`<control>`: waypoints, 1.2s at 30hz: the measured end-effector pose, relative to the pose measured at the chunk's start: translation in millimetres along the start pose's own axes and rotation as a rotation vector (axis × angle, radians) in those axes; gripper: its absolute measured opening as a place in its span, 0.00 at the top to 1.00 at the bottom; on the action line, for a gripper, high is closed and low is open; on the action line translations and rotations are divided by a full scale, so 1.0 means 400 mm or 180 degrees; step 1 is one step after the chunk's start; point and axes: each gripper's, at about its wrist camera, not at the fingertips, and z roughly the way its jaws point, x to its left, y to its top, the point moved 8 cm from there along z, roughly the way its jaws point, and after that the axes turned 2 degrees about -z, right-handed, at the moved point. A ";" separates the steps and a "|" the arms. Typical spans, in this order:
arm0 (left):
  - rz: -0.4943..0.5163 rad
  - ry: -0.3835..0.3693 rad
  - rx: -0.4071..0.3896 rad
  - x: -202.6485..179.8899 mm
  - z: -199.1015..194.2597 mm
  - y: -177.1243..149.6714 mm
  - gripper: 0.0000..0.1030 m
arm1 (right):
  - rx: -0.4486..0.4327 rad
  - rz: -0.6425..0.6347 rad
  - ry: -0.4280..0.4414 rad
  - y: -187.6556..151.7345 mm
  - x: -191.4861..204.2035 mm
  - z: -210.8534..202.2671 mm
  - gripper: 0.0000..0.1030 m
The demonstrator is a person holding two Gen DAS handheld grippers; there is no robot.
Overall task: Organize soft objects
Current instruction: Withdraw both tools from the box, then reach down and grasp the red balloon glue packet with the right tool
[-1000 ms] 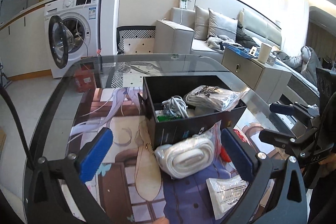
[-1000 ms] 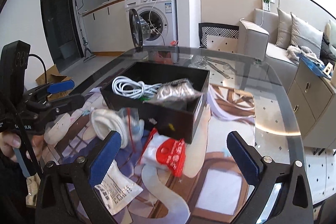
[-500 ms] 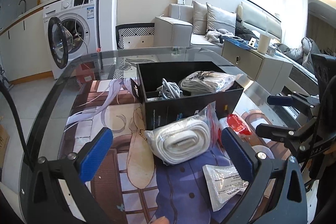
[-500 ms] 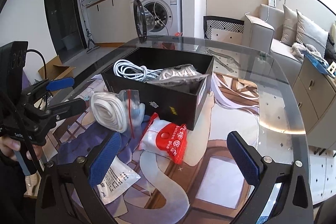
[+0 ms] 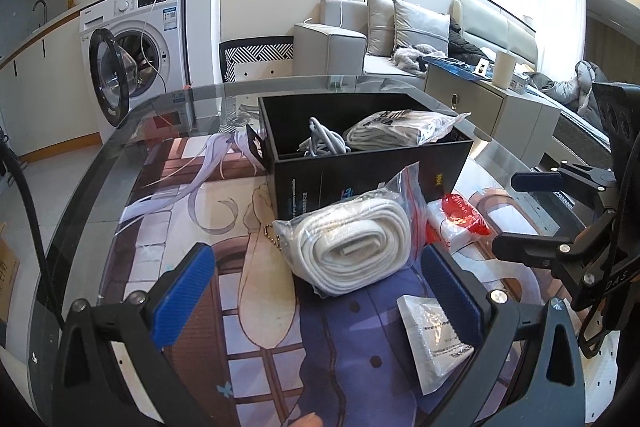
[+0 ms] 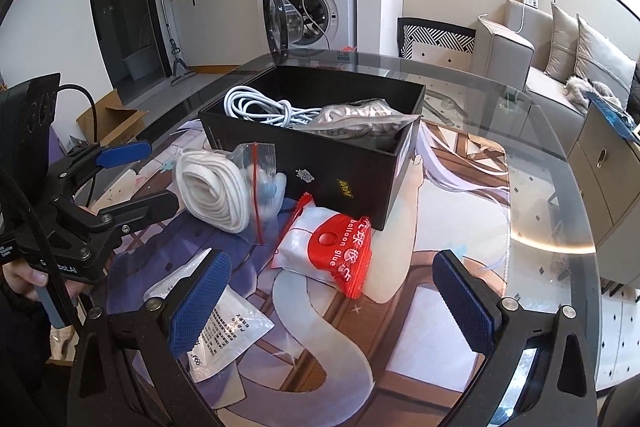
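A black box (image 5: pixel 360 171) (image 6: pixel 340 171) stands on the table and holds a coiled white cable (image 6: pixel 260 107) and a bagged grey bundle (image 5: pixel 400 131) (image 6: pixel 356 121). A bagged white roll (image 5: pixel 356 247) (image 6: pixel 212 191) lies against the box's near side. A red and white balloon glue packet (image 6: pixel 336 247) (image 5: pixel 456 223) lies beside it. A flat clear packet (image 5: pixel 432 335) (image 6: pixel 224 327) lies nearer. My left gripper (image 5: pixel 316 303) is open and empty, just short of the white roll. My right gripper (image 6: pixel 332 303) is open and empty, just short of the glue packet.
The glass table (image 6: pixel 560 163) carries a printed anime mat (image 5: pixel 180 211). Its rim curves at the far side and right. A washing machine (image 5: pixel 132 47) with an open door stands behind, and a sofa (image 5: pixel 400 31) and a cabinet (image 5: pixel 500 107) to the right.
Both grippers have drawn back and risen a little, so the box and the packets look farther off. The white roll now rests on the mat. Both stay open.
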 end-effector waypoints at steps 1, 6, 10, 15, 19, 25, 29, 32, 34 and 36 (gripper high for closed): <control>0.0004 0.0005 0.0009 0.000 0.003 -0.001 0.00 | 0.0002 0.0008 -0.0002 -0.001 -0.002 0.001 0.01; 0.0008 -0.0004 0.0036 -0.003 0.011 -0.005 0.00 | 0.0035 0.0078 -0.0020 -0.007 -0.019 0.008 0.01; 0.0001 -0.0008 0.0039 -0.004 0.013 -0.005 0.00 | 0.0054 0.0211 0.0051 -0.007 -0.029 0.016 0.01; -0.0002 -0.0011 0.0054 -0.006 0.015 -0.007 0.00 | 0.0097 0.0291 0.0017 -0.014 -0.040 0.031 0.01; -0.0002 -0.0008 0.0057 -0.006 0.016 -0.007 0.00 | 0.0132 0.0353 -0.0013 -0.018 -0.049 0.045 0.01; -0.0007 -0.0011 0.0053 -0.007 0.016 -0.006 0.00 | 0.0167 0.0397 -0.0030 -0.020 -0.050 0.063 0.01; -0.0015 -0.0006 0.0069 -0.008 0.021 -0.005 0.00 | 0.0195 0.0408 -0.0030 -0.021 -0.047 0.076 0.01; -0.0028 0.0004 0.0094 -0.006 0.029 -0.003 0.00 | 0.0222 0.0418 -0.0032 -0.021 -0.046 0.088 0.01; -0.0041 0.0012 0.0117 -0.004 0.035 -0.001 0.00 | 0.0265 0.0422 -0.0059 -0.021 -0.044 0.103 0.01; -0.0056 0.0007 0.0129 -0.002 0.038 -0.001 0.00 | 0.0285 0.0429 -0.0081 -0.020 -0.043 0.113 0.01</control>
